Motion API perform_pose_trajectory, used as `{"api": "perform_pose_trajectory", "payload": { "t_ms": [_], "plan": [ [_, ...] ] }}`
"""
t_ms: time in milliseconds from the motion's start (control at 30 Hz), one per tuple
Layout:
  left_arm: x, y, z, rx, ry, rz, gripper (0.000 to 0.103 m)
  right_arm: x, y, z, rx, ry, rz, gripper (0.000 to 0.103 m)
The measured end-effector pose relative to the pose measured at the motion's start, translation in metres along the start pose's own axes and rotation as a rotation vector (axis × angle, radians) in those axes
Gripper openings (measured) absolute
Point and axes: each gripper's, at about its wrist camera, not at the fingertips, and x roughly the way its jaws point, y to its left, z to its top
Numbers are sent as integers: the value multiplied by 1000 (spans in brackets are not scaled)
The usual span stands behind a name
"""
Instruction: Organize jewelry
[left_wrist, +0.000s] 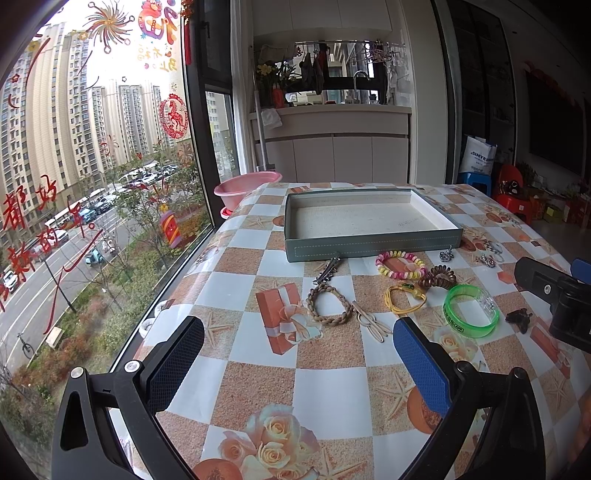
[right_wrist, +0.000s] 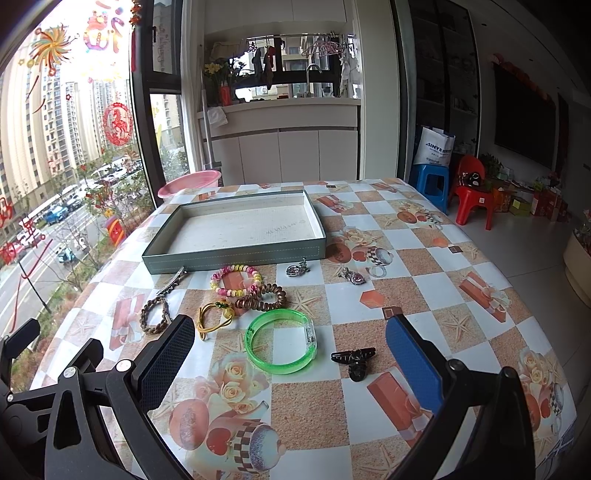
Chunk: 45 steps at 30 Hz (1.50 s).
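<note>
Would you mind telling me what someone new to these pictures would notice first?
Probably the bright green bangle, lying on the checked tablecloth between the open right gripper fingers. Behind it a row of bracelets and hair ties sits before the empty grey tray. The left gripper, also open, faces a braided bracelet.

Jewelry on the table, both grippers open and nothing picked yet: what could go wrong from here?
1. The brown coil hair tie touches the pastel bead bracelet and lies close to the yellow cord bracelet; grabbing one may drag a neighbour.
2. The thin beige elastic loops lie flat on the tablecloth, so wide fingers may slip over them.
3. The green bangle looks smooth and rigid and could pop out when pinched.
</note>
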Motion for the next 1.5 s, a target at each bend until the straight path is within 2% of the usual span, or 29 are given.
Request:
{"api": "perform_pose_trajectory", "payload": {
  "t_ms": [533, 800, 900, 1133, 1333, 1400, 1500],
  "plan": [
    [4, 4, 1, -7, 28, -16, 103, 3, 8, -1, 3, 21, 3, 103],
    [17, 10, 6, -29, 80, -26, 103, 12, -7, 5, 14, 45, 4, 103],
    [27, 14, 12, -42, 126, -52, 103, 16, -16, 10, 16, 59, 0, 103],
    [69, 31, 34, -89, 252, -122, 103, 40, -42, 21, 19, 175, -5, 103],
    [109, 32, 43, -92, 352, -166, 103, 76, -43, 23, -6, 306, 46, 103],
    [122, 29, 42, -78, 386, -172, 97, 86, -38, 23, -28, 333, 58, 101],
    [135, 26, 38, -67, 417, -173, 94, 100, -28, 23, -78, 370, 66, 93]
  ]
}}
